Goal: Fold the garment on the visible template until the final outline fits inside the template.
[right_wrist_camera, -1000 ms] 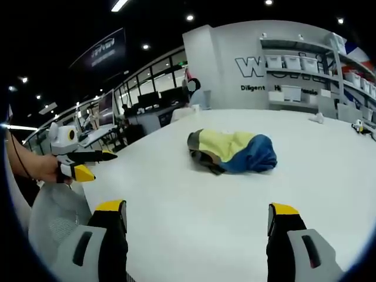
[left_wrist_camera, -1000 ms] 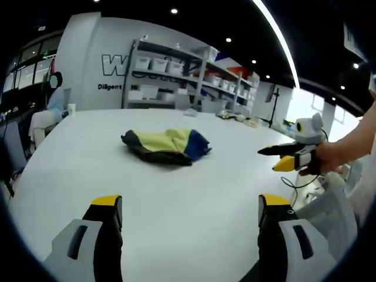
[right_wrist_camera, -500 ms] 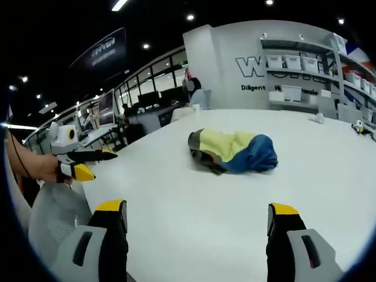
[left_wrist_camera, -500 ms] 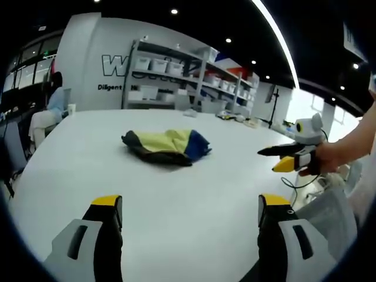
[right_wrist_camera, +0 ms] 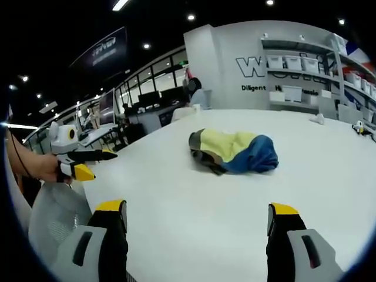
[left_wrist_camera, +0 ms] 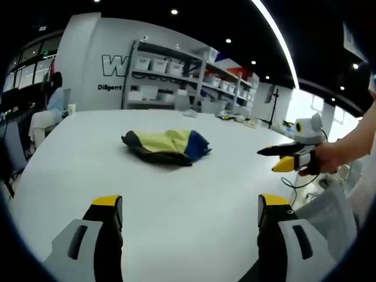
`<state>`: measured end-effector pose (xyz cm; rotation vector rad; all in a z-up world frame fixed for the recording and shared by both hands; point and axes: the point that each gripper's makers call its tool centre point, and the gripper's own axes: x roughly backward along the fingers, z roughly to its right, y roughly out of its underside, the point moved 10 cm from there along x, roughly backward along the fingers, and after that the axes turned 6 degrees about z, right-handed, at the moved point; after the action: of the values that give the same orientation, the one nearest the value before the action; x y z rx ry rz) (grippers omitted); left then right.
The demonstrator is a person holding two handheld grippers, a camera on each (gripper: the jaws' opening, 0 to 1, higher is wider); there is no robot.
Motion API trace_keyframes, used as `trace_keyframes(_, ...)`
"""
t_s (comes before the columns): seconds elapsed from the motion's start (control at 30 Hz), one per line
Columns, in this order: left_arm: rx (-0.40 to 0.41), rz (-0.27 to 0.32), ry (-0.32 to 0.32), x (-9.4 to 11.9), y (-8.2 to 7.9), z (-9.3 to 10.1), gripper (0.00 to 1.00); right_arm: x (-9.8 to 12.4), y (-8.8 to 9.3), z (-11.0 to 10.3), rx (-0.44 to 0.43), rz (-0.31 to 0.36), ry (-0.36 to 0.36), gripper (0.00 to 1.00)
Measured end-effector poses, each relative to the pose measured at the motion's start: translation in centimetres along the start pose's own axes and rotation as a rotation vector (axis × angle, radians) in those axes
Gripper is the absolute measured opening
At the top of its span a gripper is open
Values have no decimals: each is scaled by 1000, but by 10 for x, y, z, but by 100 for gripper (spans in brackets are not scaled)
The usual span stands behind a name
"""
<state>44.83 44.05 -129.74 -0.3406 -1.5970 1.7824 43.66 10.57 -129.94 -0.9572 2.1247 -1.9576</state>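
A crumpled garment (left_wrist_camera: 166,145) in yellow, blue and dark cloth lies bunched on the white table (left_wrist_camera: 70,153), well ahead of both grippers. In the left gripper view my left gripper (left_wrist_camera: 191,205) stands open low over the near table, nothing between its yellow-tipped jaws. The right gripper (left_wrist_camera: 269,160), held by a hand, hovers at the table's right edge, jaws apart. From the right gripper view the garment (right_wrist_camera: 234,151) sits ahead and slightly right. My right gripper (right_wrist_camera: 197,208) is open and empty there, and the left gripper (right_wrist_camera: 103,164) hangs at the left past the table edge.
Shelves with white bins (left_wrist_camera: 170,61) line the back wall. Small items (left_wrist_camera: 235,116) lie on the far right of the table. A person (left_wrist_camera: 53,100) sits at the far left. A grey mesh chair (left_wrist_camera: 332,214) stands by the near right edge, and desks with monitors (right_wrist_camera: 147,100) stand behind.
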Motion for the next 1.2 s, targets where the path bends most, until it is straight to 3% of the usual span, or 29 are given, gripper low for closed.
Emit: trace_keyframes(1.2, -12, -23, 8, -3, -4, 4, 92, -1, -3, 5, 3, -7, -12, 96)
